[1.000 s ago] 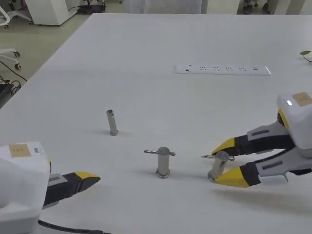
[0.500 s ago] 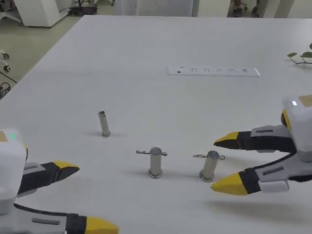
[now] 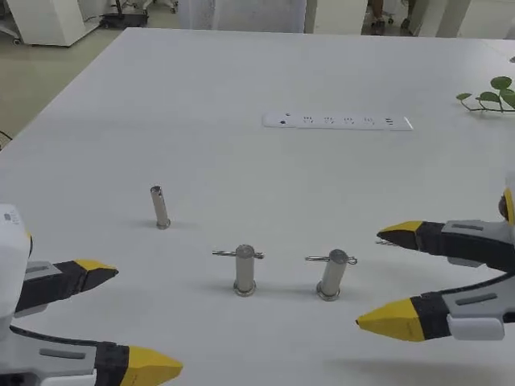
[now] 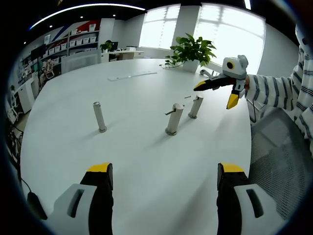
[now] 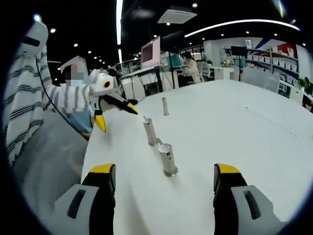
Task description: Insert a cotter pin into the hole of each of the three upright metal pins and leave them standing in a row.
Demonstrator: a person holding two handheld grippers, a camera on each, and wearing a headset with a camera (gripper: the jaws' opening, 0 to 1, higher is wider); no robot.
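Risks toppling the nearest upright pin (image 3: 331, 276), lower centre-right, through a low inward sweep of the right gripper (image 3: 372, 277), spread wide at the right edge and grasping nothing. Same hazard for the middle pin (image 3: 245, 271) just left of it; each with a cotter pin (image 3: 331, 259) through its top. Leaves the third pin (image 3: 159, 207), centre-left and higher in the frame, bare and out of line with the other two; could end short of a row if shifted carelessly. Likewise agape and empty, the left gripper (image 3: 145, 322) at lower left. Underneath, a smooth white table (image 3: 241, 96), offering little to stop a struck pin rolling. At upper centre a power strip (image 3: 336, 122), a plant (image 3: 491, 90) upper right, white furniture (image 3: 40, 20) at the top-left corner.
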